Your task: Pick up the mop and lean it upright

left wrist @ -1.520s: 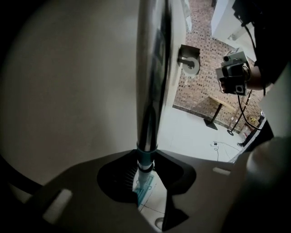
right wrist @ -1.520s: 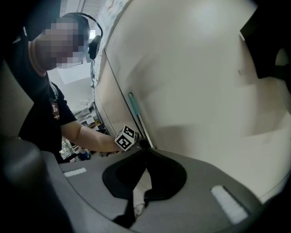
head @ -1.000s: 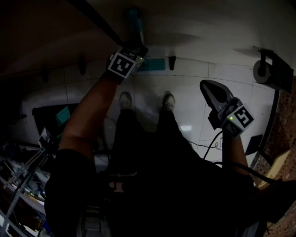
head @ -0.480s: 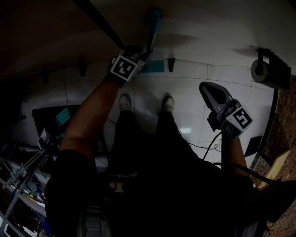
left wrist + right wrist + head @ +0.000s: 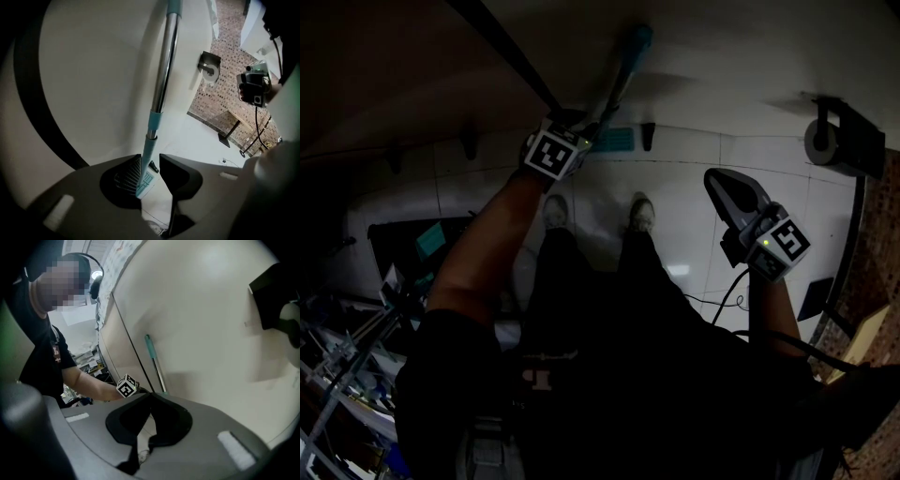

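The mop's metal pole [image 5: 614,84], with a teal tip, slants up and right against the pale wall. My left gripper [image 5: 581,122] is shut on the pole below that stretch. In the left gripper view the pole [image 5: 161,84] rises from between the jaws, its teal lower section lying against the ribbed left pad [image 5: 132,169]. A teal mop head [image 5: 614,139] lies at the wall's foot just right of that gripper. My right gripper [image 5: 719,180] hangs at the right, shut and empty, its tips meeting [image 5: 149,397]. From there the pole [image 5: 154,363] leans on the wall.
A paper roll holder [image 5: 836,141] sticks out of the wall at the upper right. A black strap [image 5: 506,47] crosses the upper left. Cluttered shelving [image 5: 356,337] fills the lower left. A cable [image 5: 722,300] trails over the white floor tiles by my shoes [image 5: 642,206].
The pole's teal tip has swung to the right and further up the wall. The left gripper has turned slightly with it. The right gripper has stayed put.
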The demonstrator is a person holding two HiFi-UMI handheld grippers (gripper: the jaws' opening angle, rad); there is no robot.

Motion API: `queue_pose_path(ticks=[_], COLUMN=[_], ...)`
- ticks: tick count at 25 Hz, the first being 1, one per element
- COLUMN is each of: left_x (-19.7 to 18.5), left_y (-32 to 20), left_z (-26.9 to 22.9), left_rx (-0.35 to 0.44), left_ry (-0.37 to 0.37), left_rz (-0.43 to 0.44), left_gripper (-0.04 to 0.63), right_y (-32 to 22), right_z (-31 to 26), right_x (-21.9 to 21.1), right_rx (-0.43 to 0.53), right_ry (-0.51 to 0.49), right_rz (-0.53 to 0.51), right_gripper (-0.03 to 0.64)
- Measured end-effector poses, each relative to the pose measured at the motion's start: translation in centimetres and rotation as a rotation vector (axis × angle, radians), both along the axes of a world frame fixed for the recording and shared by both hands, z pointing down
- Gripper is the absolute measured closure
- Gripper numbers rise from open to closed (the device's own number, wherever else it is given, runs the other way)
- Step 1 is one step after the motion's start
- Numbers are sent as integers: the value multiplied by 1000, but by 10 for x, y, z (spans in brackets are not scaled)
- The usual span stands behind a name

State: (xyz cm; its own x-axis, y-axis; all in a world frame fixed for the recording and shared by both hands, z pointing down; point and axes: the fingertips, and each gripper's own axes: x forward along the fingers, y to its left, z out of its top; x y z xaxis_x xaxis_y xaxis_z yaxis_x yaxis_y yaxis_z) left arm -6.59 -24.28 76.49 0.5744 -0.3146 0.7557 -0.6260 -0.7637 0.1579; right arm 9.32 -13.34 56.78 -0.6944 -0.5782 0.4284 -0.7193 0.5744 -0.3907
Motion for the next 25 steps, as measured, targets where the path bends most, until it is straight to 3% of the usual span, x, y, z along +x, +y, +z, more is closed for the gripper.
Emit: queue_pose_path(ticks=[13,19,25], left_x=[-7,-11,-10], left_y=[42,43,37], left_z=[-52,-119,-235], left_rx=[-24,33,157], left_ry=[107,209,401], left_rz=[-51,-75,-96], left_gripper=[474,476,490], right_y=[-2,-5,-13], right_z=[-30,-65,-116], right_x=[2,4,11], right_rx=[27,81,173], right_ry=[12,14,19], right_rz=[5,3,1], right_gripper=[601,601,601])
